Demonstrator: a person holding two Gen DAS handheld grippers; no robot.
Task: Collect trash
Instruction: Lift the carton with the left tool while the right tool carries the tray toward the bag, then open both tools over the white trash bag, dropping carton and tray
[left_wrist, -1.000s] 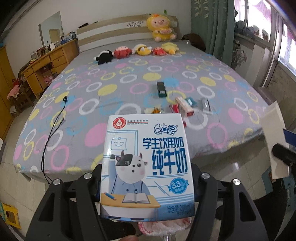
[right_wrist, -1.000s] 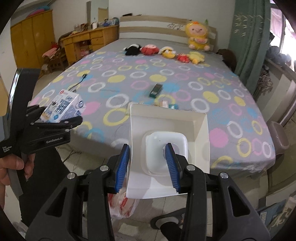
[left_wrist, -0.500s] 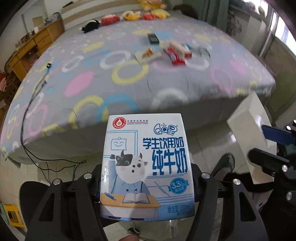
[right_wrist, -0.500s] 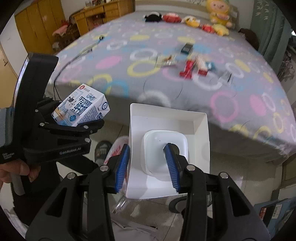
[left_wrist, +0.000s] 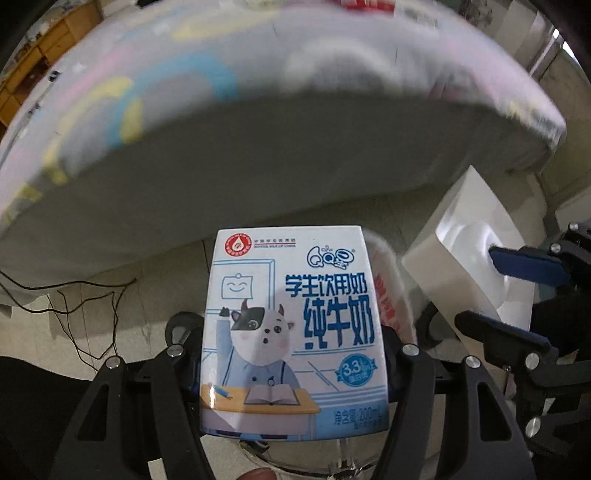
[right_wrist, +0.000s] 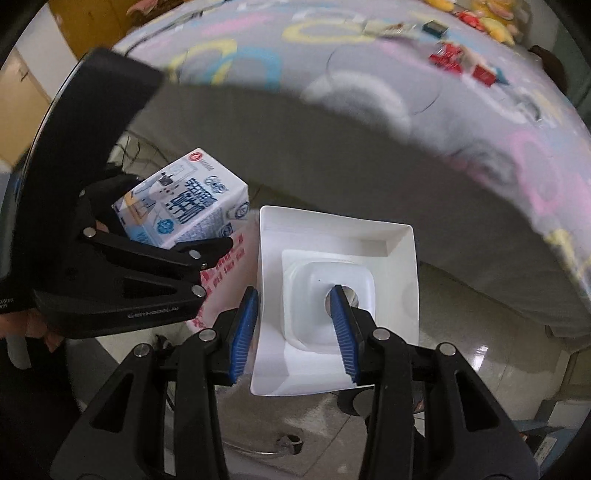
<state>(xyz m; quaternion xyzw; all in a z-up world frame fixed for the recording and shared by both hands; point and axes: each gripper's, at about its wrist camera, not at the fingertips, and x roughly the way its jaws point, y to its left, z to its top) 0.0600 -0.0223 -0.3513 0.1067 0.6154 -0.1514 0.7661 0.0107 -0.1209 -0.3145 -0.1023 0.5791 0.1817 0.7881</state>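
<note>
My left gripper (left_wrist: 293, 347) is shut on a blue and white milk carton (left_wrist: 293, 325) with a cartoon cow; the carton also shows in the right wrist view (right_wrist: 184, 206), tilted, left of the tray. My right gripper (right_wrist: 295, 299) is shut on a white paper food tray (right_wrist: 332, 258) with a white plastic insert; the tray also shows in the left wrist view (left_wrist: 469, 251) at the right. Both are held low over the floor beside the bed. A white plastic bag with red print (right_wrist: 221, 273) hangs just under them. More trash (right_wrist: 450, 59) lies on the bed.
The bed (left_wrist: 258, 140) with its ring-patterned grey cover fills the top of both views, its side close ahead. Black cables (left_wrist: 74, 306) lie on the tiled floor at the left. Plush toys (right_wrist: 487, 18) sit at the bed's far end.
Both grippers have dropped and tipped downward toward the floor beside the bed. The carton and the tray have come closer together over the plastic bag. Both grips are unchanged.
</note>
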